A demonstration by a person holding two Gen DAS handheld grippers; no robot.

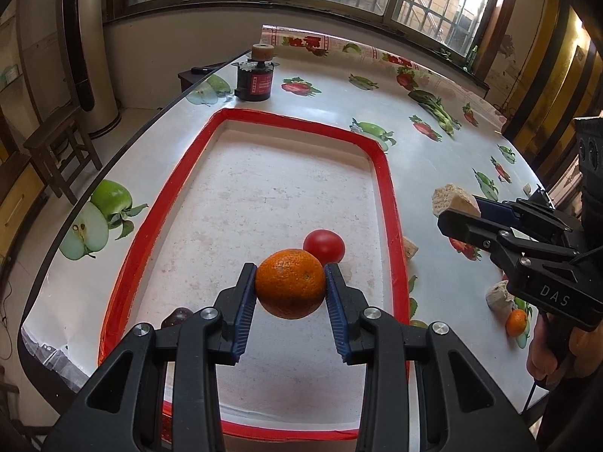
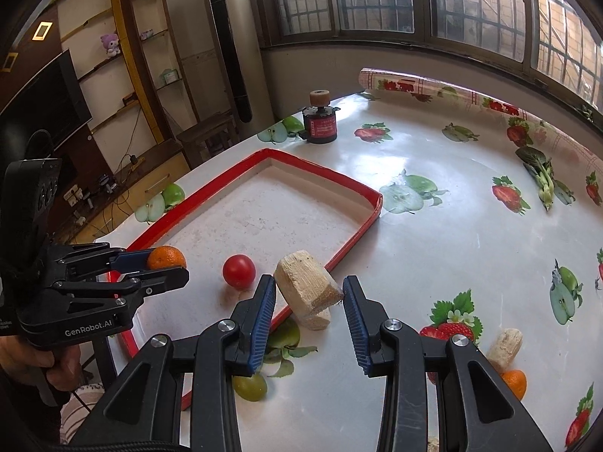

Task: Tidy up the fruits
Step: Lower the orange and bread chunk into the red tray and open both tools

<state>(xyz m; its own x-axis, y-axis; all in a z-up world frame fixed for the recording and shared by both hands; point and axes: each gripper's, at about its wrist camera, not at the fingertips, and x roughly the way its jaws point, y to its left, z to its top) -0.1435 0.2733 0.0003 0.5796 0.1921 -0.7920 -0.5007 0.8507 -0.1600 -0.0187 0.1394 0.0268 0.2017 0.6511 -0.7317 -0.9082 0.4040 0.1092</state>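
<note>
My left gripper is shut on an orange and holds it just above the floor of the red-rimmed white tray. A red tomato lies in the tray right behind the orange. A dark fruit lies in the tray by my left finger, partly hidden. My right gripper is shut on a pale sugarcane chunk, held over the table at the tray's right rim. It also shows in the left wrist view. A second orange and a green grape lie on the table.
More sugarcane pieces lie on the fruit-print tablecloth right of the tray. A black and red motor stands at the far left corner. A wooden stool stands off the table's left edge.
</note>
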